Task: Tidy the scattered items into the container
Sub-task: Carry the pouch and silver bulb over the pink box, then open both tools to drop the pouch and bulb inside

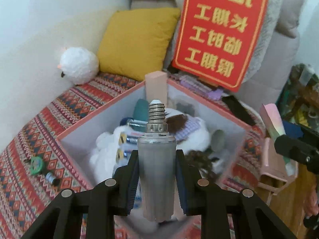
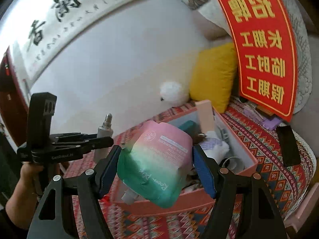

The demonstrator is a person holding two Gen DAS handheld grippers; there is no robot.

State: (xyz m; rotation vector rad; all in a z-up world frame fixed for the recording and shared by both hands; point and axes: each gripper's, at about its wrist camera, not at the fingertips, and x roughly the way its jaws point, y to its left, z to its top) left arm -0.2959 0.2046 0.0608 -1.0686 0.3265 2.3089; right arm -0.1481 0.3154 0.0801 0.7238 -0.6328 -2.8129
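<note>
Two items are in hand and several already sit in the box, so I judge the tidy-up well past halfway.

From the left wrist view, my left tongs [image 1: 157, 171] are pinching a frosted bulb [image 1: 157, 159] by its body, screw cap pointing up, hovering over the near corner of the pink box [image 1: 79, 127]. Inside I see a white plush toy [image 1: 195, 133], a pack of batteries [image 1: 127, 139], a teal thing and a tall pink carton leaning at the far corner. Left out on the patterned bedspread [image 1: 30, 179], beside the box's left wall, lie a green round item [image 1: 36, 165] and a small cylinder [image 1: 50, 177]. The bulb has open room straight ahead; the box rim lies just below it.

From the right wrist view, my right tongs [image 2: 156, 159] are closed on a pink-to-green pouch [image 2: 157, 159], tilted, its spout low, in front of the box's near wall [image 2: 159, 203]. The left tongs [image 2: 99, 141] with the bulb stand close on the left, so I judge the two could crowd each other over the opening. The box looks fairly full toward its far end.
</note>
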